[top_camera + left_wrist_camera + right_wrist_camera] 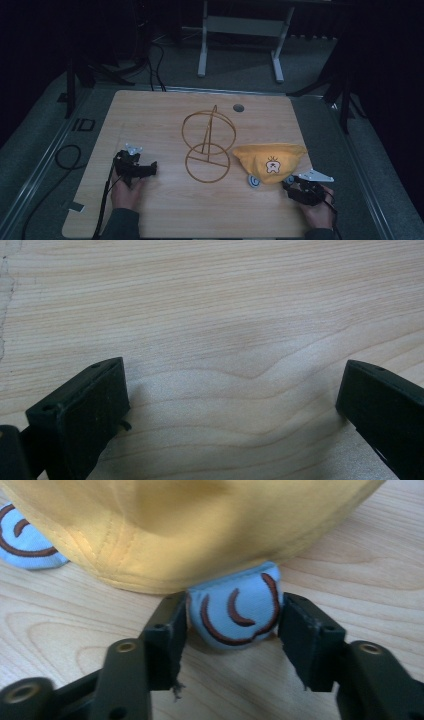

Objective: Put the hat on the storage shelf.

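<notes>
Hat: a soft yellow hat with a little cartoon face lies on the table, just to the right of the gold wire stand.
Ears: two small blue ears stick out from under the hat's near edge. The right ear is the one being grabbed.
Right tongs: the right gripper has its two black jaws on both sides of that blue ear, touching it and pinching it lightly.
Left tongs: the left gripper rests well to the left of the stand, jaws spread wide, nothing but bare wood between them.
Slip: I think the ear could pop out, because it is small, round and squishy, and the jaws hold only its sides.
Drag: if the ear is pulled, the whole hat may slide or flop, since it is soft and nothing holds it down.
Bump: the hat's left side sits very near the stand's lower ring, so a push that way could knock the thin wire stand over.
Table: a light wooden table with wavy grain, with a small round grey plug behind the stand.
Room: dark all around, grey floor, black cables left of the table, and white legs of another table far behind the stand.
</notes>
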Demonstrator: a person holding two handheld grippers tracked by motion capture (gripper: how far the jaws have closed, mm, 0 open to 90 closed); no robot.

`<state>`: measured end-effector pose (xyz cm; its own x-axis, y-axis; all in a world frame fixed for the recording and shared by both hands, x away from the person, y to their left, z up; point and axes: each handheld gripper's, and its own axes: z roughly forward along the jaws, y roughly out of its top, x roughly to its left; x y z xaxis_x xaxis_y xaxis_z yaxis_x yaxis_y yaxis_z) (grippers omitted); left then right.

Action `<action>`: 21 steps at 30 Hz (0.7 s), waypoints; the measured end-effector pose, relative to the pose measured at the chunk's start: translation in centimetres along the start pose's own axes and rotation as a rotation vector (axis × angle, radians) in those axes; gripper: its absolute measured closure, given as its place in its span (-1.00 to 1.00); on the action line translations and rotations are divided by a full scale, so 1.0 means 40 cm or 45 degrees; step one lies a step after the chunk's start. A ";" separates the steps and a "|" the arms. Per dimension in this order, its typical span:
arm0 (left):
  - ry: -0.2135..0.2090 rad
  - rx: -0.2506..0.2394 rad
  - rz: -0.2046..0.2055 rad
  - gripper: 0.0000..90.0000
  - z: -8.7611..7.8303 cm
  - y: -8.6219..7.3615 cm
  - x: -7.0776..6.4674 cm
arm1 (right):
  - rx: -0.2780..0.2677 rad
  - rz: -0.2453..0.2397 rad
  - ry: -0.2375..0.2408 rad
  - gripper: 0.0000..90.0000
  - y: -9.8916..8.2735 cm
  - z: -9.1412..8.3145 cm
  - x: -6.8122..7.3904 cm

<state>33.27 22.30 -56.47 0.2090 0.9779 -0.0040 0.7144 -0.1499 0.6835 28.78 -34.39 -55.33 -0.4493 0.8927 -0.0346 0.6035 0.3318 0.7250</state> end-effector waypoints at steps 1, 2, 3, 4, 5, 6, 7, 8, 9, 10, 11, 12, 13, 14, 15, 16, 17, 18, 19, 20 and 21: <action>0.000 0.000 0.001 -0.99 0.000 0.000 0.000 | -0.001 0.000 0.005 0.06 0.000 0.001 -0.001; 0.001 0.000 0.000 -0.99 0.000 0.000 0.000 | 0.000 0.001 0.010 0.09 0.000 0.000 -0.001; 0.000 0.000 0.000 -0.99 0.000 0.000 0.000 | 0.001 0.003 0.015 0.12 0.001 0.000 0.000; 0.000 0.000 0.001 -0.99 0.000 0.000 0.000 | 0.001 0.005 0.022 0.15 0.001 0.000 0.000; 0.000 0.000 0.000 -0.99 0.000 0.000 0.000 | 0.003 0.007 0.026 0.19 0.001 0.000 0.000; 0.001 -0.001 0.000 -0.99 0.000 0.000 0.000 | 0.003 0.007 0.031 0.23 0.001 -0.001 0.001; 0.000 0.000 0.000 -0.99 0.000 0.000 0.000 | 0.003 0.004 0.035 0.27 0.001 -0.001 0.002; 0.000 0.000 0.000 -0.99 0.000 0.000 0.000 | 0.004 0.000 0.039 0.30 0.001 -0.001 0.002; 0.001 0.000 0.000 -0.99 0.000 0.000 0.000 | 0.005 -0.003 0.043 0.33 0.002 -0.002 0.003; 0.000 0.000 0.000 -0.99 0.000 0.000 0.000 | 0.005 -0.002 0.045 0.34 0.002 -0.002 0.004; 0.000 -0.001 -0.001 -0.99 0.000 0.000 0.000 | 0.004 -0.003 0.044 0.35 0.002 -0.002 0.004; 0.000 0.000 0.000 -0.99 0.000 0.000 0.000 | 0.004 -0.005 0.040 0.36 0.002 -0.002 0.005; 0.000 0.001 0.001 -0.99 0.000 0.000 0.000 | 0.003 -0.005 0.040 0.37 0.003 -0.002 0.006; 0.000 0.000 0.001 -0.99 0.000 0.000 0.000 | -0.002 -0.008 0.041 0.39 0.003 -0.003 0.007; 0.000 0.000 0.000 -0.99 0.000 0.000 0.000 | -0.010 -0.003 0.046 0.40 0.004 -0.005 0.007; 0.000 0.000 0.001 -0.99 0.000 0.000 0.000 | -0.021 -0.002 0.054 0.42 0.005 -0.008 0.007; 0.000 0.000 0.000 -0.99 0.000 0.000 0.000 | -0.034 -0.005 0.057 0.43 0.007 -0.011 0.007; 0.000 0.000 0.000 -0.99 0.000 0.000 0.000 | -0.045 -0.002 0.062 0.44 0.008 -0.015 0.008; 0.000 0.000 0.001 -0.99 0.000 0.000 0.000 | -0.063 0.000 0.065 0.45 0.010 -0.018 0.008; 0.000 0.000 0.000 -0.99 0.000 0.000 0.000 | -0.076 0.006 0.066 0.45 0.011 -0.021 0.008; 0.000 0.000 0.000 -0.99 0.000 0.000 0.000 | -0.085 0.010 0.071 0.46 0.012 -0.024 0.008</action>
<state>33.27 22.30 -56.47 0.2094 0.9778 -0.0039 0.7142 -0.1502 0.6836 28.31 -34.24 -54.33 -0.4820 0.8761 0.0083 0.5626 0.3022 0.7695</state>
